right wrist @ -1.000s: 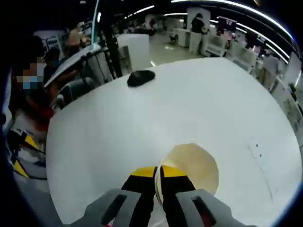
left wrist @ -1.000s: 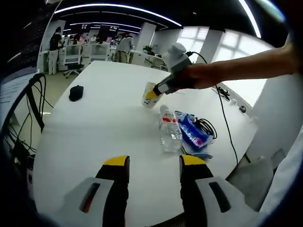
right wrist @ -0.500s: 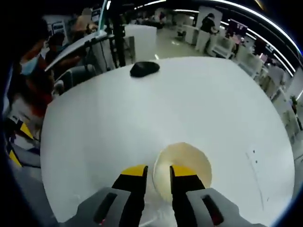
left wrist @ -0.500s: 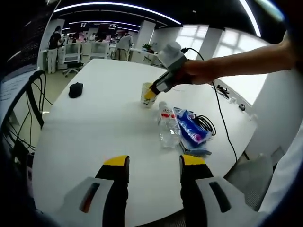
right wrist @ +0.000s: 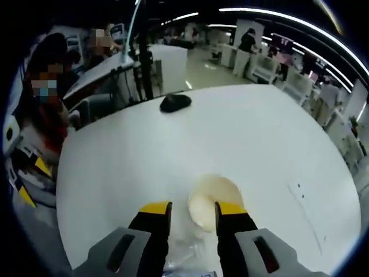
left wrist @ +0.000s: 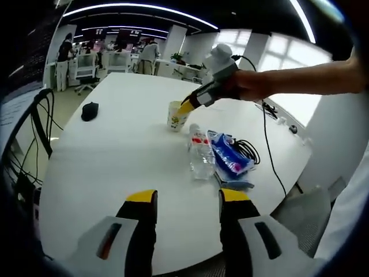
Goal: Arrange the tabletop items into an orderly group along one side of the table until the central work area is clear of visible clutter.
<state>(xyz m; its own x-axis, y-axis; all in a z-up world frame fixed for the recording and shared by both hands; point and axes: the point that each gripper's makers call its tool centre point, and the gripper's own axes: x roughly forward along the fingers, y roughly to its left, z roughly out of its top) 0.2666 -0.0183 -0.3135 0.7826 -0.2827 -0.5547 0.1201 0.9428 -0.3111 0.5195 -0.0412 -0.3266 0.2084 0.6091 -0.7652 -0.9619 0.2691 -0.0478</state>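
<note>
My right hand-held gripper (right wrist: 187,209) hangs wide open above the paper cup (right wrist: 212,201); a clipped rim could tip it toward the water bottle (left wrist: 199,153); my left hand-held gripper (left wrist: 185,200) is open, empty.

Desks (left wrist: 115,60) and chairs (left wrist: 87,69) stand in the office beyond. People (left wrist: 63,55) stand among them. Bright windows (left wrist: 282,63) line one wall.
</note>
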